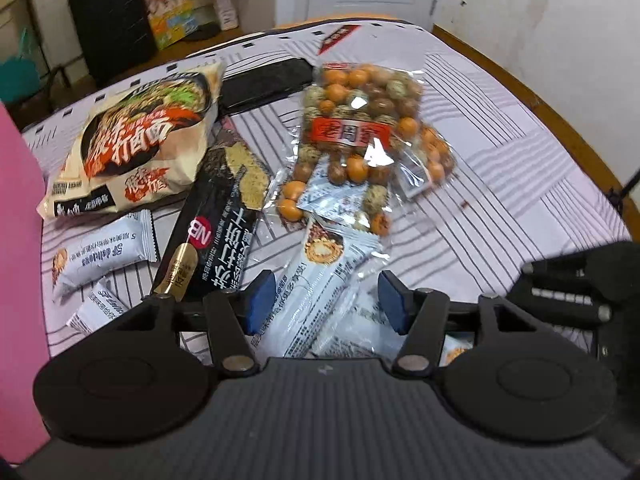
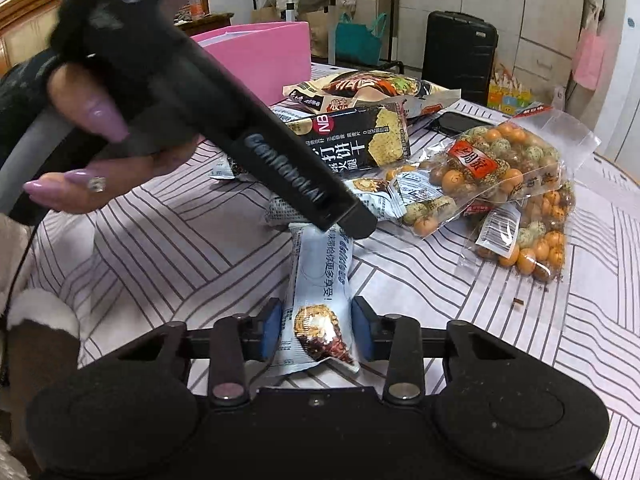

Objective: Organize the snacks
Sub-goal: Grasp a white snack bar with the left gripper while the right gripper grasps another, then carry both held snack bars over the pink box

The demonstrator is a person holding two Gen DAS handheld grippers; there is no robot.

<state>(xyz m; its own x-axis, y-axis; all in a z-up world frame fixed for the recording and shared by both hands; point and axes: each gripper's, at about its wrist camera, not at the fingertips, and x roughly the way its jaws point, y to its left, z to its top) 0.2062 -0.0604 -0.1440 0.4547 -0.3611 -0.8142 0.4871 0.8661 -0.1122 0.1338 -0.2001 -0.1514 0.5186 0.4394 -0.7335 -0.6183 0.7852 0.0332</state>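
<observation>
My right tongs point(image 2: 316, 330) squeeze the near end of a long white snack pack point(image 2: 316, 300) above the bed; it feels light, soft and crinkly. My left tongs point(image 1: 326, 300) hang wide open over more packs point(image 1: 316, 292)

The right gripper point(image 2: 316, 330) has its blue pads on either side of a pale blue snack packet point(image 2: 316, 304), while the left gripper's black body point(image 2: 224, 92) slants across just above the packet's far end and blocks the straight way forward. Past it the way is crowded by the black cracker box point(image 2: 360, 140), the noodle bag point(image 2: 372, 88) and the clear bag of coated nuts point(image 2: 504, 184), with the pink box point(image 2: 264, 60) at the far left. Bare striped cloth point(image 2: 160, 248) lies open to the left of the packet, and more to the right before the nut bag point(image 2: 420, 280).
</observation>
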